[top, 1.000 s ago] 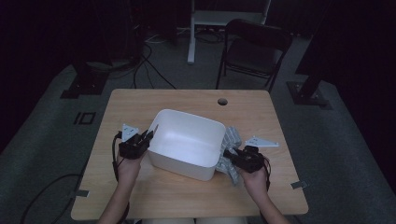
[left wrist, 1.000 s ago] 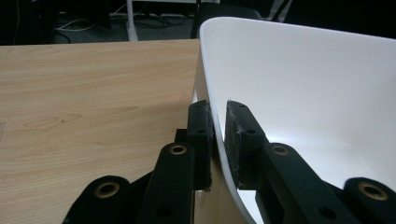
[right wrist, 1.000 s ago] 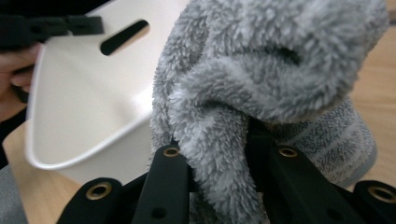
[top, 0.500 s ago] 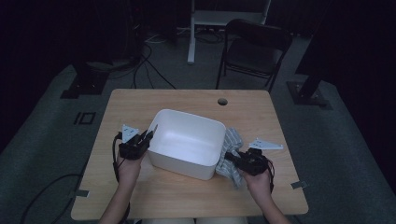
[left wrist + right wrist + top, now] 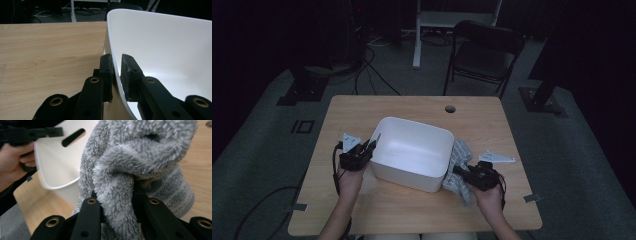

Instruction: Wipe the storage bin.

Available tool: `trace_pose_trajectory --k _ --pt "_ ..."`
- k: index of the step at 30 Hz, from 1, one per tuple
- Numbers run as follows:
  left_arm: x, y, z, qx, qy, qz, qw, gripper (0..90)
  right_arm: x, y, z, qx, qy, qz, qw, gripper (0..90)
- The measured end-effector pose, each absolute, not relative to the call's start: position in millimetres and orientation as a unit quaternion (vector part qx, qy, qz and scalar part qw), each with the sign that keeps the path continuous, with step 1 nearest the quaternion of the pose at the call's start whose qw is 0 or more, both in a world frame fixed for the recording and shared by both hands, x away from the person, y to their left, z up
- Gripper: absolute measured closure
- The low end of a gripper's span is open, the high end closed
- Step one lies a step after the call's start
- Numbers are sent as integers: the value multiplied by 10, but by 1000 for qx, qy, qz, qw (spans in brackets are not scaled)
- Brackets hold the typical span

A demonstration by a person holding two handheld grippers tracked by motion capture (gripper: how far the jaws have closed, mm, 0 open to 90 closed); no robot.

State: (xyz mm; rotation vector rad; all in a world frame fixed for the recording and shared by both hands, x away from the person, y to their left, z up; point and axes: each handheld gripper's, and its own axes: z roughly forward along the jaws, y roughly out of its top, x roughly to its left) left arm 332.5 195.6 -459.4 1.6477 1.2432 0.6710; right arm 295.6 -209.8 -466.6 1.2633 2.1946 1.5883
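A white rectangular plastic tub (image 5: 414,152) sits mid-counter (image 5: 377,107), and a grey striped fluffy towel (image 5: 458,159) lies bunched against its right wall. The left gripper (image 5: 368,148) has its fingers (image 5: 106,72) nipped on the tub's thin left rim. The right gripper (image 5: 460,171) is clamped on a towel fold. The tub looks light, stiff and slick, best held by the rim; the towel is soft and limp and can be pinched anywhere. The right gripper view shows the pile of the towel (image 5: 130,162) and the tub's handle slot (image 5: 73,137), which the high view blurs.
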Motion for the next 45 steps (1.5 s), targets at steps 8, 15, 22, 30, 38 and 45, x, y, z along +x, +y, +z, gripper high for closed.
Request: trace_pose_trajectory --k 8,15,22,30,38,45 --pt "3318 1949 -4594 672 506 276 465 796 2835 -2013 -4671 408 734 538 78 759" --pt "3309 1944 -4595 673 504 279 464 797 2923 -1938 -4808 418 749 509 70 760" --pt "3299 1936 -4600 669 506 285 464 796 2807 -1987 -4706 417 735 530 72 758" --pt "3293 1936 -4597 674 502 284 462 799 2748 -1894 -4745 411 740 525 91 761" --pt "3296 1932 -4592 679 498 285 458 797 2895 -1903 -4985 434 748 498 66 762" --pt "3299 1935 -4591 679 499 285 458 795 3035 -1887 -5202 450 760 467 50 762"
